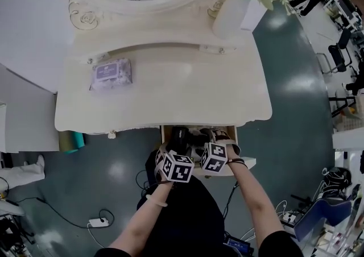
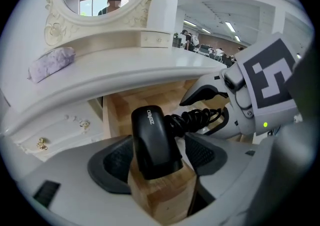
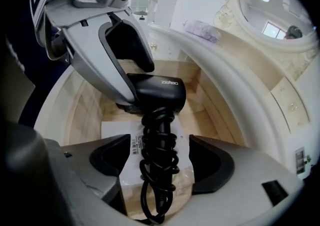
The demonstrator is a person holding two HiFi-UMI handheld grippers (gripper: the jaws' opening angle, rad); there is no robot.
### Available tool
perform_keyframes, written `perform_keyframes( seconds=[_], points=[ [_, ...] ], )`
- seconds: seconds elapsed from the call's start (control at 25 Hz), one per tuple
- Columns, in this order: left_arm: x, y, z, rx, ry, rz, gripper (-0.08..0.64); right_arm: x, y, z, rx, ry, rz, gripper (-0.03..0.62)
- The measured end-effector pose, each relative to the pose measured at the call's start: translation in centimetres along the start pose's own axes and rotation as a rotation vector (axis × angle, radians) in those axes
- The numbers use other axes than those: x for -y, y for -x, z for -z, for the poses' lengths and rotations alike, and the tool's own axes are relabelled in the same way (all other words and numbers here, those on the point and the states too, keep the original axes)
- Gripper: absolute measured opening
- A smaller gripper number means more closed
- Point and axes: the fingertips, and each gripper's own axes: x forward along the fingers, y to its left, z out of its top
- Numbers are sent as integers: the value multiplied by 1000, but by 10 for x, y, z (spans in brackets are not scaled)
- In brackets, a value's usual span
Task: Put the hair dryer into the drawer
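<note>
1. Hair dryer (image 2: 152,142) was located in the open drawer (image 2: 117,112), which stood pulled out below the front edge of the dressing table (image 1: 170,96). Whether it rested on the drawer floor could not be told.
2. Left gripper (image 2: 160,157): the jaws stood fairly wide and were closed on the dryer body, one pad against each flank. The body ran lengthwise between the pads, pointing toward the drawer's back edge.
3. The handle, wrapped in its coiled cord (image 3: 159,145), branched from the body toward the right side of the drawer. It lay above a labelled packet (image 3: 112,132) on the drawer floor.
4. Right gripper (image 3: 160,162): the jaws stood fully apart and held nothing. The wrapped handle lay between them, along their line, with a gap to each pad.
5. Judgement: the left gripper alone carried the dryer, so the next move turned on that grip. The dryer should be lowered until supported, then the left jaws opened and both grippers lifted clear of the cord.
</note>
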Motion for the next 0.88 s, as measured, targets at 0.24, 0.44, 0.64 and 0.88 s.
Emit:
perform_keyframes(
  seconds=[0.24, 0.44, 0.64, 0.88],
  points=[
    [-4, 6, 2, 24, -14, -6, 341, 2, 15, 5, 16, -35, 24, 373],
    [-2, 17, -5, 65, 39, 37, 341, 0, 30, 5, 41, -89, 23, 373],
    [9, 35, -25, 156, 42, 142, 339, 6, 55, -8, 133, -203, 42, 373],
    [22, 65, -54, 275, 3, 218, 339, 11, 95, -30, 300, -389, 52, 373]
  ],
)
